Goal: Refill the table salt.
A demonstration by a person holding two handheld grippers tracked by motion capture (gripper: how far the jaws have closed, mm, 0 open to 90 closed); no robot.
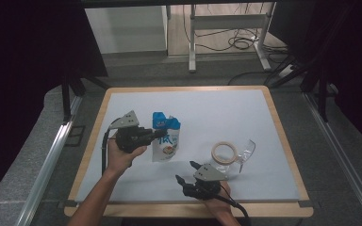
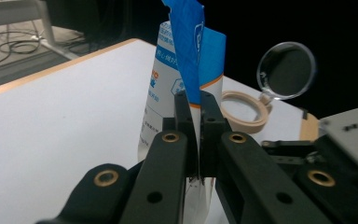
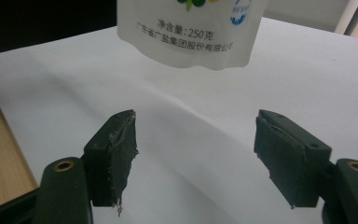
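The left gripper (image 1: 161,133) had its fingers (image 2: 182,112) squeezed tight on the side of a blue and white bag (image 1: 166,139), which stood upright near the middle of the bench (image 1: 217,108). The right gripper (image 1: 187,172) sat low by the near edge with its fingers (image 3: 116,149) spread apart and nothing between them. A tape ring (image 1: 224,152) lay beside it.

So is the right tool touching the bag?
Apart. The right gripper view shows the right tool open, with bare table between it and the bag.
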